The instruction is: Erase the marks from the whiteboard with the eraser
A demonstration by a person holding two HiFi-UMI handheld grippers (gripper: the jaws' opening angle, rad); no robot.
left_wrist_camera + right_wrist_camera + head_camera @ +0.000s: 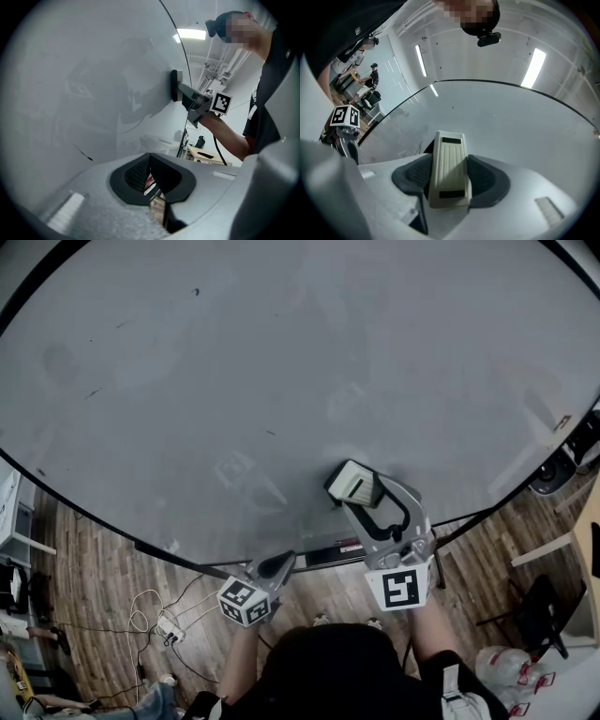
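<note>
The whiteboard (281,371) fills most of the head view. Only a few small dark marks remain on it, such as one at upper left (197,292) and one near the middle (270,433). My right gripper (358,491) is shut on the cream eraser (351,484), which rests against the board's lower part. In the right gripper view the eraser (449,168) sits between the dark pads (490,180). My left gripper (278,565) hangs shut and empty by the board's bottom edge. Its own view shows a short dark mark (84,154) and the eraser (176,86).
A tray (323,555) runs along the board's bottom edge. On the wooden floor lie a power strip with cables (169,624). A white shelf (14,512) stands at left, a speaker-like black object (551,474) at right, and water bottles (506,673) at bottom right.
</note>
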